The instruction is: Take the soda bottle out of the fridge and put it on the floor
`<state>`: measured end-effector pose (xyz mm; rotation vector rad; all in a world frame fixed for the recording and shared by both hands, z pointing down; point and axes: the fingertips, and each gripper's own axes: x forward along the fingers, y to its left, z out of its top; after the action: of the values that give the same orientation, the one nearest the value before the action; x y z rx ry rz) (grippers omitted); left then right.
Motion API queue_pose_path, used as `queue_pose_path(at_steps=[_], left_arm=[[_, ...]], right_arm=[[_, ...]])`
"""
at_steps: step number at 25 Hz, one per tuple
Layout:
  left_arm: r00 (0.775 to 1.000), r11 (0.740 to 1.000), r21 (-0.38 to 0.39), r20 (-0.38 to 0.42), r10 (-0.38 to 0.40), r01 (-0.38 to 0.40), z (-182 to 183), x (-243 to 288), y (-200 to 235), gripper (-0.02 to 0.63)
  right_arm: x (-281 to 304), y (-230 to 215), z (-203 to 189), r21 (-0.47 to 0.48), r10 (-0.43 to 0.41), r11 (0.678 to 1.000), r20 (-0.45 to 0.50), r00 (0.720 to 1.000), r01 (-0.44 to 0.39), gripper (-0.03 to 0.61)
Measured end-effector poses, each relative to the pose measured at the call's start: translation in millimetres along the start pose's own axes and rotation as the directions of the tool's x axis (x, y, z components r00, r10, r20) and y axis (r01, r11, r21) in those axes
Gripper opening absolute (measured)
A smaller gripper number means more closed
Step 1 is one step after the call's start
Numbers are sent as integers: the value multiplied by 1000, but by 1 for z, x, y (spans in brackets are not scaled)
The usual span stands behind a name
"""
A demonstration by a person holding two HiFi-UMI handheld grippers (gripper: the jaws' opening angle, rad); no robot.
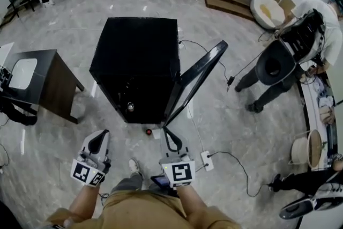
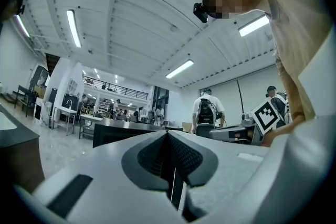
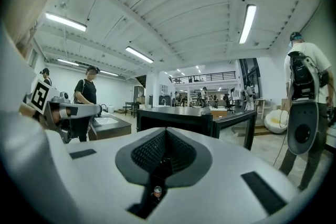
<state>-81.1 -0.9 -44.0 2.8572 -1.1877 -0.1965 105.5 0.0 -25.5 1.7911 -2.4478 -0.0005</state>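
I am holding left gripper [image 1: 97,141] and right gripper [image 1: 171,138] pressed together, empty. The soda bottle [image 1: 130,107] is barely showing inside dark fridge [image 1: 134,56]; door [image 1: 199,76] is standing open rightward.

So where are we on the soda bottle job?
Looks mostly done: the fridge door is open and a red-capped bottle, likely the soda, stands on the floor in front. In hand: nothing; left gripper and right gripper fingers are shut, empty. Left: maybe closing the door.
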Motion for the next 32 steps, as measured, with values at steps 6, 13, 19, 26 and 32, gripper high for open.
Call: queue_pose_path(at_steps=[6,13,19,26,32], left_arm=[[999,999,35,32,17,-18,22,-1,2,2],[997,997,51,55,55,-58,44,-2,14,2],[996,995,60,55,77,-80,54,-5,24,2],[994,993,80,67,82,-88,61,5,34,2],[996,995,90,72,43,-49,62,22,27,2]], right_arm=[[-22,-21,30,15,-45,999,65,997,44,1],[-36,-44,70,2,-87,996,130,988,87,2],[-36,-52,82,-35,-83,995,147,986,89,2],[-32,-63,89,-46,-103,993,170,980,112,0],[-40,-76,97,-42,-139,988,182,973,149,0]])
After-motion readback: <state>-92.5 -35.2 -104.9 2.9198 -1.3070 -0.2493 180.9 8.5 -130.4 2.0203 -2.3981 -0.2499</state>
